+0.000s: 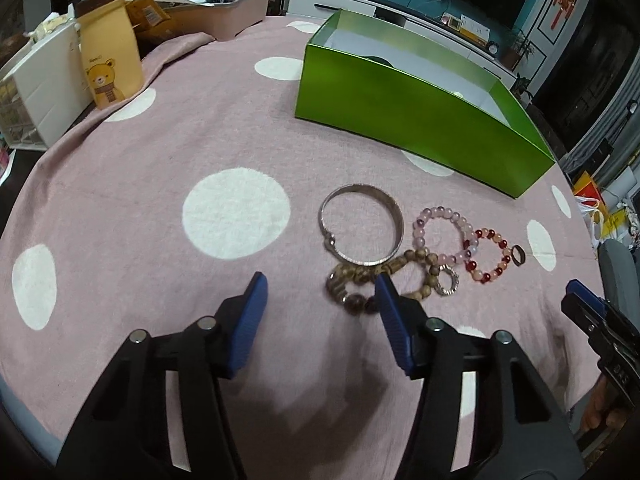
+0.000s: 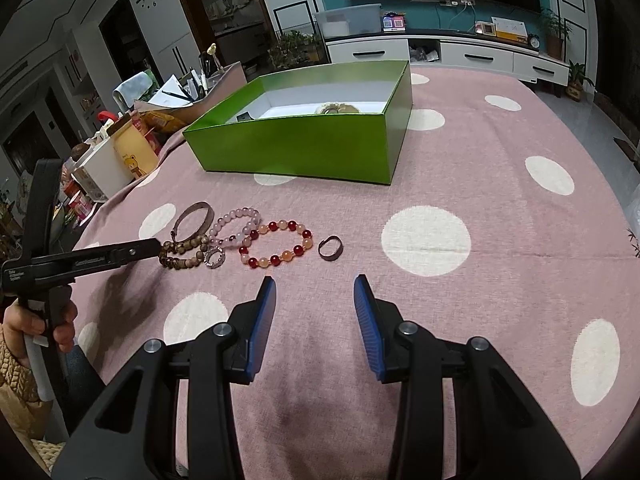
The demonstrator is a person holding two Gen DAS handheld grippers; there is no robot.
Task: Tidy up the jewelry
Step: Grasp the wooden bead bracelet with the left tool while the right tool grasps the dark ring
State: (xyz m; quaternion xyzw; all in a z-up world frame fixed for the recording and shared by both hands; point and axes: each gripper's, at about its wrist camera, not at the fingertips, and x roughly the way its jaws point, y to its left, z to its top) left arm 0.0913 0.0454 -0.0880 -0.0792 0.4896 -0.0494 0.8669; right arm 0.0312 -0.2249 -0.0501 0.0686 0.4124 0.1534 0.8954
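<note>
Jewelry lies in a cluster on the pink dotted cloth: a silver bangle [image 1: 362, 226] [image 2: 192, 220], a wooden bead bracelet [image 1: 360, 280] [image 2: 182, 252], a pink bead bracelet [image 1: 442, 232] [image 2: 236, 226], a red and orange bead bracelet [image 1: 488, 256] [image 2: 276, 248], a small sparkly ring [image 1: 447, 280] [image 2: 215, 259] and a dark ring [image 1: 519, 257] [image 2: 330, 247]. The green box [image 1: 420, 120] [image 2: 304, 148] stands open behind them with an item inside. My left gripper [image 1: 320, 288] is open, its right finger over the wooden bracelet. My right gripper [image 2: 315, 292] is open and empty, short of the dark ring.
A bear-print pouch [image 1: 108, 56], white drawers [image 1: 40, 92] and a pen tray [image 1: 224, 4] crowd the table's far left edge. The left gripper's arm and hand [image 2: 60, 264] reach in from the left. A TV cabinet stands beyond the table.
</note>
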